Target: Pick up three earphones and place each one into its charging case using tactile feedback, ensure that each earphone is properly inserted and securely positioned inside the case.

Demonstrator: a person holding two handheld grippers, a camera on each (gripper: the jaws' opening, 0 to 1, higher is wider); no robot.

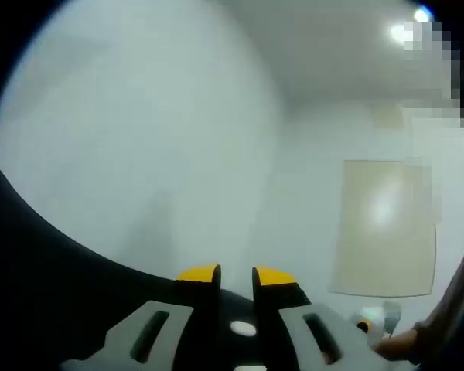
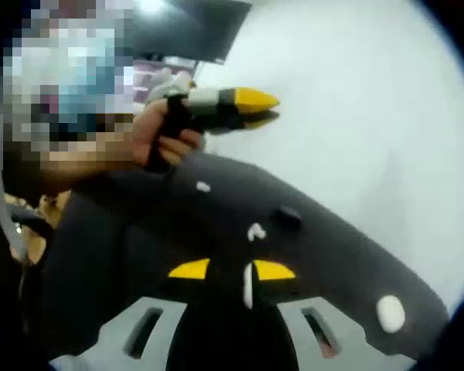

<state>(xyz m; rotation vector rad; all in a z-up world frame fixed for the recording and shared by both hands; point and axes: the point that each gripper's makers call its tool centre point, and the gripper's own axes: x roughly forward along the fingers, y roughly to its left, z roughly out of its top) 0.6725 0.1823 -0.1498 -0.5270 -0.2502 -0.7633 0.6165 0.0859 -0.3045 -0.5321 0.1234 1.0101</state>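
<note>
**Seating the earphone by feel, not by force**

My right gripper [image 2: 231, 270] is closed on a slim white piece standing upright between the yellow tips. I take it for the held earphone [image 2: 247, 287], though it is too small to make out its shape. My left gripper [image 1: 236, 275] is raised over the far edge of the dark mat [image 2: 139, 232] at about 11 o'clock in the right gripper view. It is closed to a thin slit, with nothing that I can see in it.

On the mat, a loose earphone [image 2: 255, 231] lies just past my right tips at 12 o'clock. A small dark object [image 2: 288, 215] is near it at 1 o'clock. A smaller white piece [image 2: 203, 186] lies farther off at 11 o'clock. A white oval case [image 2: 390, 311] sits well apart at 4 o'clock, near the mat's edge. I cannot tell whether it is open.

To do this well, I judge that I should:

- carry the held earphone towards the case it belongs to
- bring my left gripper down to steady that case so it cannot slide on the mat
- line the stem up with its socket before lowering
- press slowly and keep the grip light, since a hard squeeze could twist the piece
- release only when the resistance settles into a firm seat

If it rocks or springs back, I should lift and re-align it, not push harder.
</note>
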